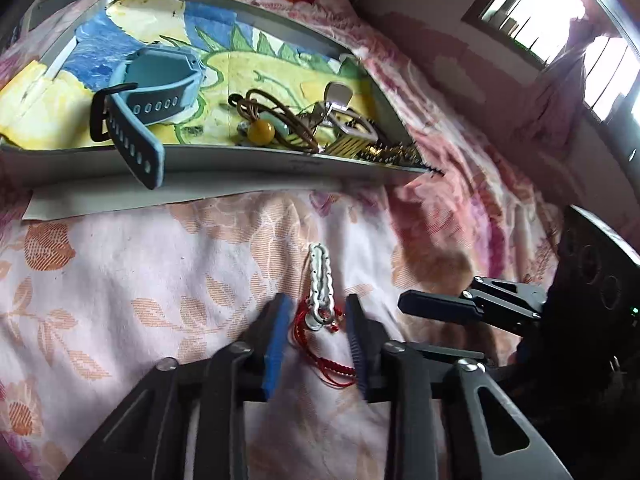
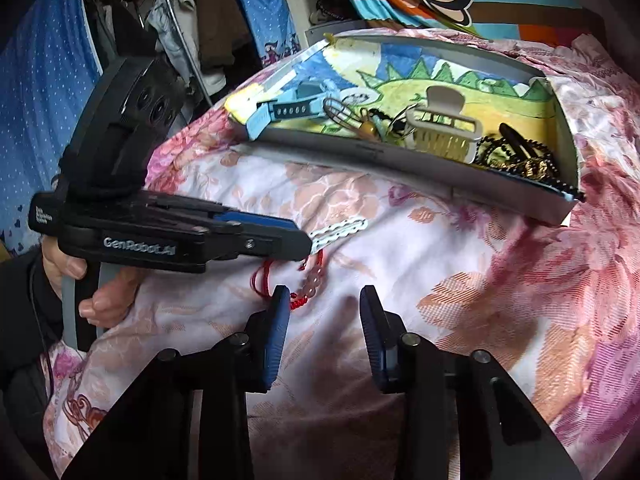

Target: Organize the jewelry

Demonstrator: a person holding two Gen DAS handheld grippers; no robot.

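Observation:
A silver wavy hair clip (image 1: 321, 280) lies on the floral bedsheet, with a red string bracelet (image 1: 320, 344) at its near end. My left gripper (image 1: 316, 312) is open, its blue pads on either side of the clip's near end and the red string. In the right wrist view the left gripper (image 2: 308, 240) lies over the clip (image 2: 340, 230) and the red bracelet (image 2: 308, 280) with pale beads. My right gripper (image 2: 322, 300) is open and empty just right of the bracelet. A shallow grey tray (image 1: 240, 168) holds the jewelry.
The tray (image 2: 400, 156) holds a blue watch (image 1: 148, 96), a brown cord with a yellow bead (image 1: 262, 130), a white claw clip (image 2: 440, 124) and black-and-gold chains (image 2: 520, 156). The right gripper shows at the left view's right edge (image 1: 404, 304). A window is at the upper right.

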